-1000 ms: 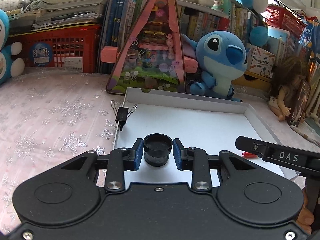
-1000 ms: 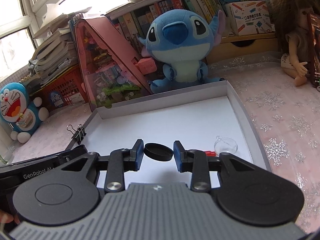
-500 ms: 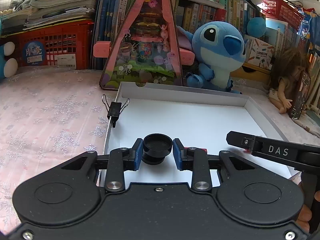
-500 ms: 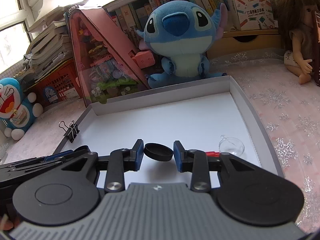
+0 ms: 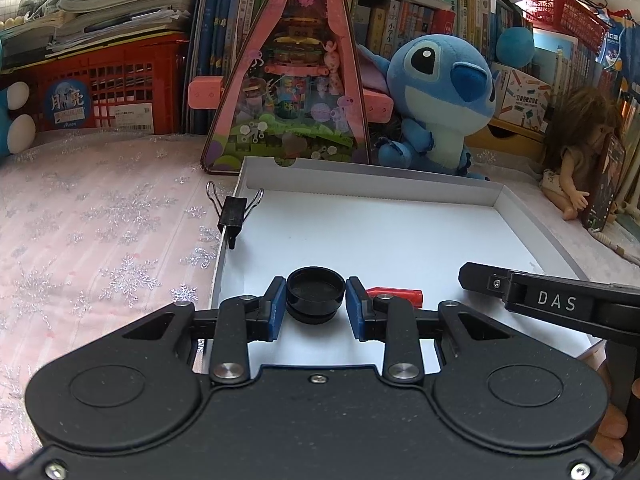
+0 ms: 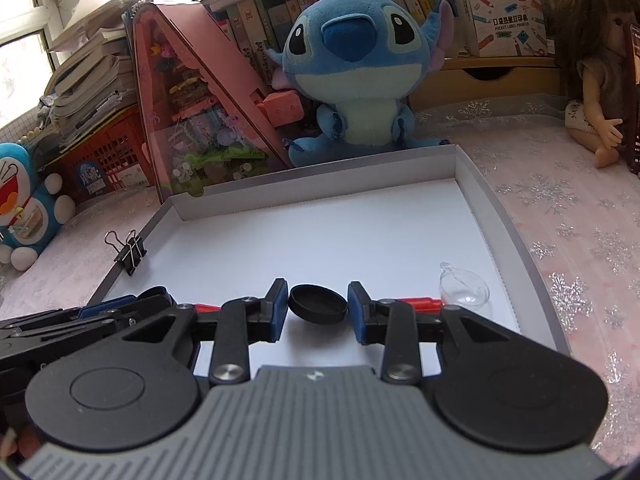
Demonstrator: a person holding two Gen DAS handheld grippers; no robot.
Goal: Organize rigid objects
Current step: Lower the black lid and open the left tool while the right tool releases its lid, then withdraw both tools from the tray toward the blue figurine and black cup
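Note:
My left gripper (image 5: pixel 316 307) is shut on a small black round jar (image 5: pixel 315 294), open top up, over the near left part of the white tray (image 5: pixel 360 184). My right gripper (image 6: pixel 318 307) is shut on a flat black round lid (image 6: pixel 318 304), held tilted over the tray's (image 6: pixel 320 188) near edge. The right gripper's side shows in the left wrist view (image 5: pixel 556 300), and the left gripper shows in the right wrist view (image 6: pixel 120 308). A red piece (image 5: pixel 396 294) lies on the tray floor behind my fingers. A clear plastic half-sphere (image 6: pixel 464 290) lies at the tray's near right.
A black binder clip (image 5: pixel 234 212) grips the tray's left wall. A pink triangular toy house (image 5: pixel 296 80), a blue plush (image 5: pixel 436 96) and a doll (image 5: pixel 576 160) stand behind the tray. A red crate (image 5: pixel 104 88) sits far left. The cloth has a snowflake pattern.
Both grippers have drawn back slightly toward the tray's near edge, each still holding its black piece. The red piece now shows beside the left gripper's right finger.

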